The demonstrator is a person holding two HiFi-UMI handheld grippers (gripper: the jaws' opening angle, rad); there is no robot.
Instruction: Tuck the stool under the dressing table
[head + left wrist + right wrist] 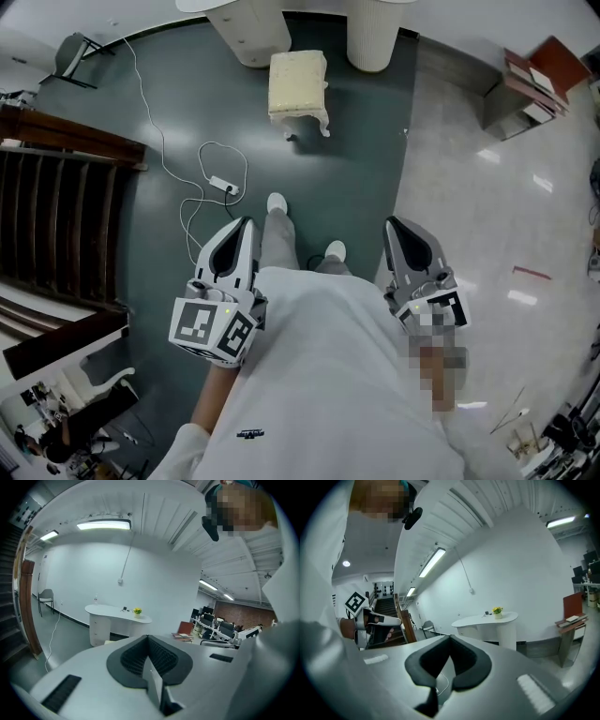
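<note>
In the head view a cream cushioned stool (298, 89) stands on the dark floor, just in front of the white dressing table (248, 30) at the top edge. My left gripper (247, 223) and right gripper (391, 223) are held out at waist height, well short of the stool, both shut and empty. The left gripper view looks over its shut gripper (148, 637) to the dressing table (117, 614), which carries a small yellow flower (137, 611). The right gripper view shows the same table (487, 620) beyond its shut gripper (450, 638).
A white cable with a power strip (223, 185) lies looped on the floor, left of the path to the stool. A dark wooden staircase (66, 216) fills the left side. A chair (73, 52) stands far left. A low shelf with red items (534, 80) is at the right.
</note>
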